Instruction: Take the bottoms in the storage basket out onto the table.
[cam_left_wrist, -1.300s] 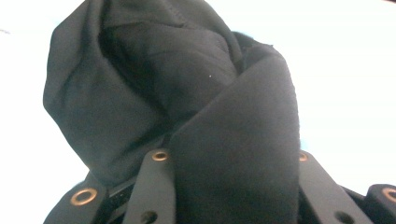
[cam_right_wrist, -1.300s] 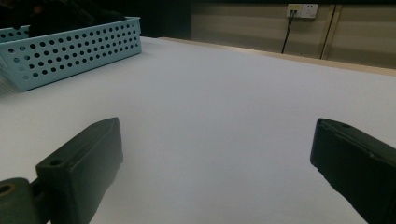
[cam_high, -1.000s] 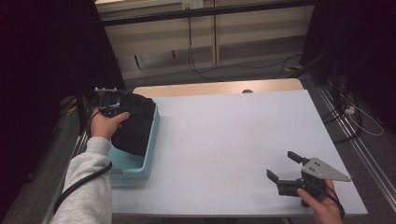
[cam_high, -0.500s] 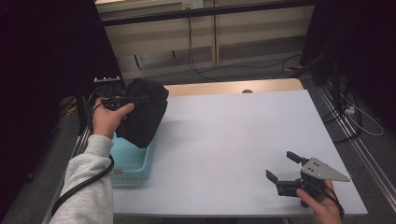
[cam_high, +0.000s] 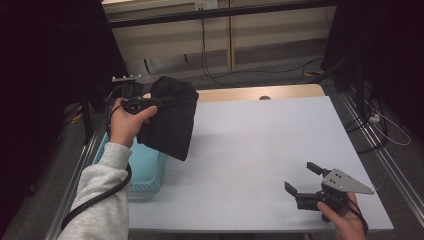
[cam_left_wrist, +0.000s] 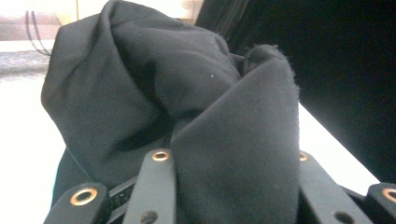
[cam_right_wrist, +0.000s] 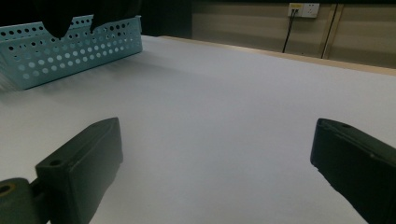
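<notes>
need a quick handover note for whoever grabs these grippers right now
Left gripper: shut on the black cloth, held up in the air above the table's left edge.
Right gripper: open, nothing between its fingers, low over the near right of the white table.
Blue basket: at the left edge of the table, below the hanging cloth.
Done: the cloth is out of the basket and clear of the table.
Left, likely: bring the cloth over the bare table and lay it down; the right gripper could help spread it.
</notes>
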